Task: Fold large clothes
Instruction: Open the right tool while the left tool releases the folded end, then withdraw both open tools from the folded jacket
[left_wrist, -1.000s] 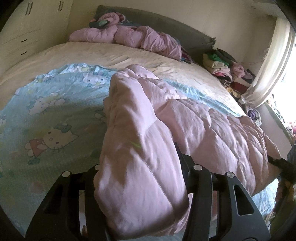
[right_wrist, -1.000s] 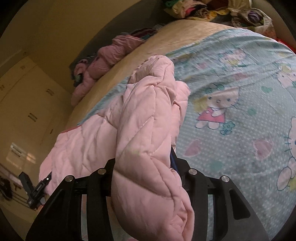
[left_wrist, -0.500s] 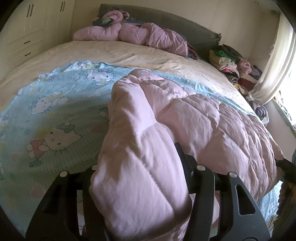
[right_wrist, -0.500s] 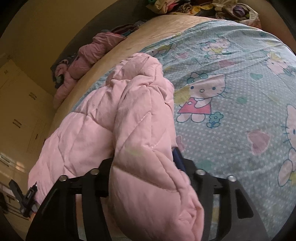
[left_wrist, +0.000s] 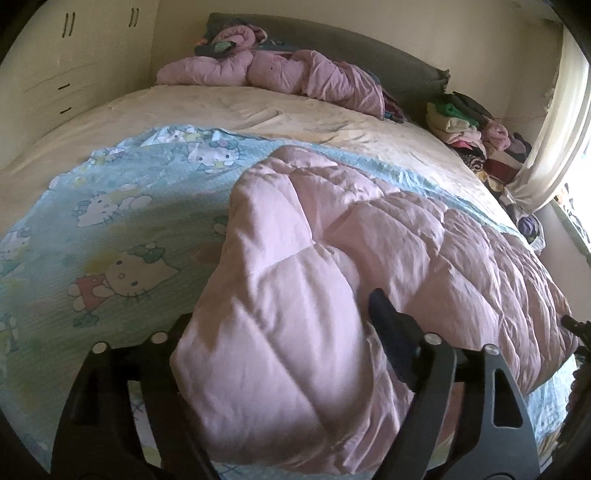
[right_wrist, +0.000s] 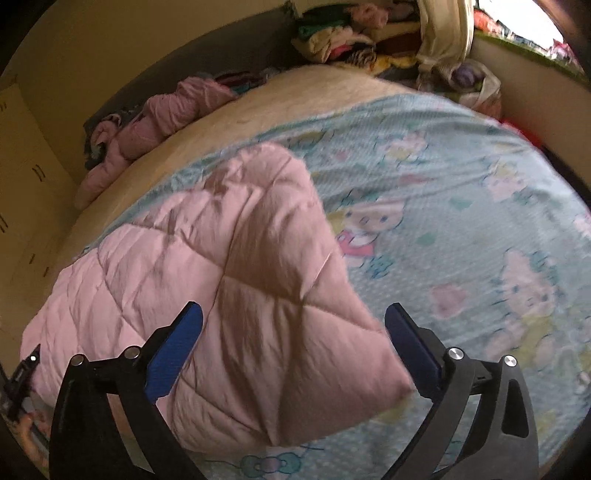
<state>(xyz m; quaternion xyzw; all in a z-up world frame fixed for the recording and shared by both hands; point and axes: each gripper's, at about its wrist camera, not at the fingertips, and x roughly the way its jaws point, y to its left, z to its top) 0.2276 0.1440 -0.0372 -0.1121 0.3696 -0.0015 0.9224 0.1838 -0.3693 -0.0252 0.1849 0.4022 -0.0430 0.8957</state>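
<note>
A large pink quilted garment (left_wrist: 369, 236) lies spread on a light blue cartoon-print sheet (left_wrist: 110, 221) on the bed. In the left wrist view a thick fold of it bulges between the jaws of my left gripper (left_wrist: 280, 332), which is still clamped on it; only the right finger (left_wrist: 388, 325) shows. In the right wrist view the garment (right_wrist: 221, 266) lies flat with its corner between the spread blue pads (right_wrist: 173, 347) of my right gripper (right_wrist: 291, 332), which is open and holds nothing.
A bundle of pink bedding (left_wrist: 288, 70) lies by the grey headboard (left_wrist: 369, 48). A pile of clothes (left_wrist: 469, 125) and a curtain (left_wrist: 554, 122) stand past the bed's far right side. White wardrobe drawers (left_wrist: 62, 74) are on the left.
My right gripper has opened and let go of the garment's corner, which has dropped flat on the sheet. My left gripper has lowered its fold toward the bed.
</note>
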